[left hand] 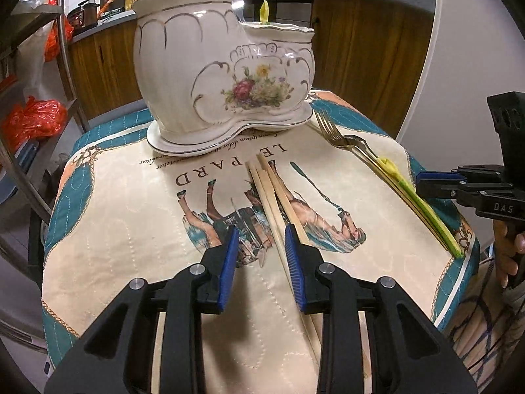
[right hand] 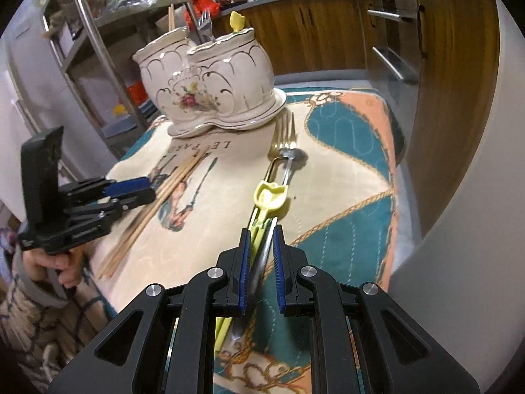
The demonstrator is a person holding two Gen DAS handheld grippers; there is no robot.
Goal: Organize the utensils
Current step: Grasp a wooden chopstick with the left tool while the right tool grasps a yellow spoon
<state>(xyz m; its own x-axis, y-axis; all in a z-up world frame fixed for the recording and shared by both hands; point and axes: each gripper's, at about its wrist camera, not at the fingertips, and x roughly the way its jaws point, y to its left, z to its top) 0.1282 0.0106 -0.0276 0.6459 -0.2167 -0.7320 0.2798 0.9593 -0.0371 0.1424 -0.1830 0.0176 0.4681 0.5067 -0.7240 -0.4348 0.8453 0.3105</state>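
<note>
A white floral ceramic holder (left hand: 197, 75) stands at the back of the printed cloth, with a fork, a spoon and a yellow-topped stick standing in it. Wooden chopsticks (left hand: 267, 190) lie on the cloth between the blue pads of my left gripper (left hand: 261, 239), close to the right pad; the jaws stand apart and do not press them. A fork (right hand: 283, 138), a spoon (right hand: 297, 156) and yellow-green tulip-topped sticks (right hand: 270, 193) lie bundled at the right. My right gripper (right hand: 261, 238) is shut on their handles just behind the tulip top.
The quilted cloth (left hand: 131, 213) drops off at its teal border on all sides. A metal rack (left hand: 65, 65) with red bags stands to the left, and wooden cabinets (right hand: 328, 39) behind. A person's hand (right hand: 62, 262) holds the left gripper (right hand: 149, 188).
</note>
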